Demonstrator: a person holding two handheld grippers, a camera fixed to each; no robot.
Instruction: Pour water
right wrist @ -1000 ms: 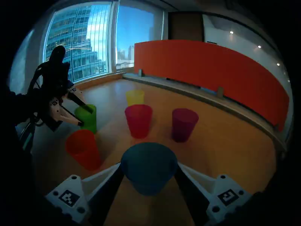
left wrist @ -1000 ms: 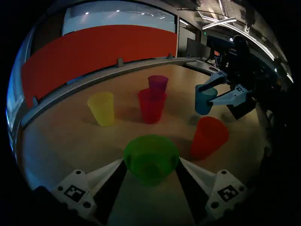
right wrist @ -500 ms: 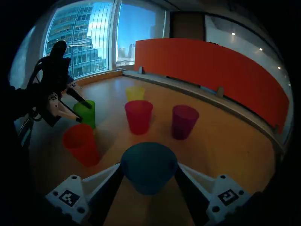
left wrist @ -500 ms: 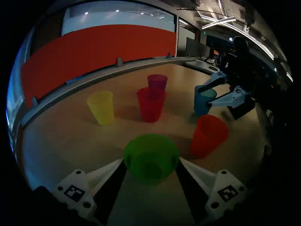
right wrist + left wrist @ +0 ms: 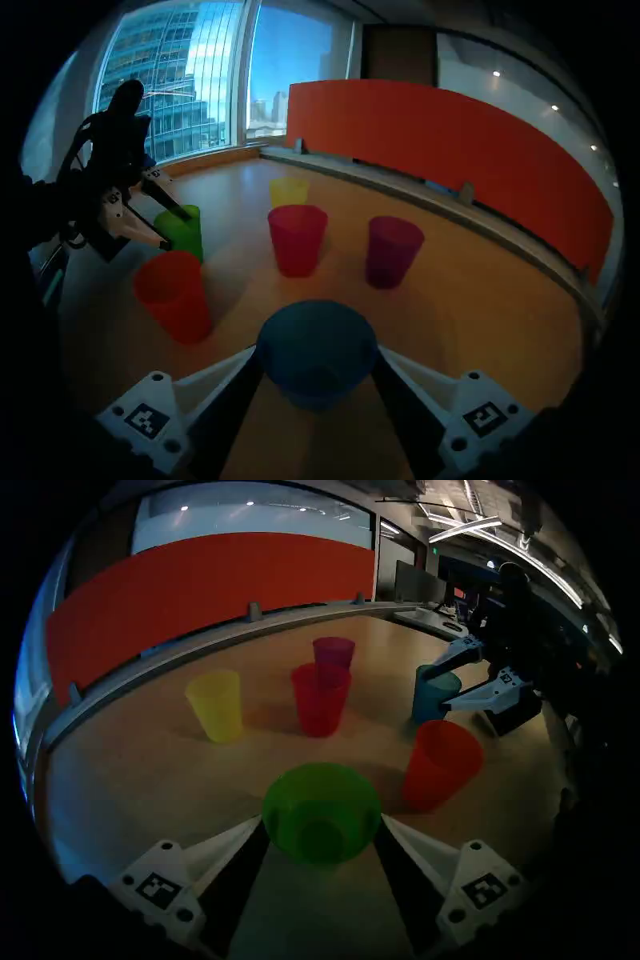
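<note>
Apparently early stage. Left gripper view, left to right: yellow cup [image 5: 214, 705] on bench [image 5: 144, 776], red cup [image 5: 320, 698] with purple cup [image 5: 334, 652] just behind, blue cup [image 5: 434, 694] farther right, orange cup [image 5: 442, 764] nearer.

Left tool [image 5: 322, 824] clamped on green cup [image 5: 322, 810], both fingers against sides, cup upright. Right tool [image 5: 318, 354] grips blue cup same way, upright; cannot tell if it touches bench.

No water discernible in any cup. Grasps done; pour not yet begun. Remaining: bring rims close, tip one cup into other.
</note>
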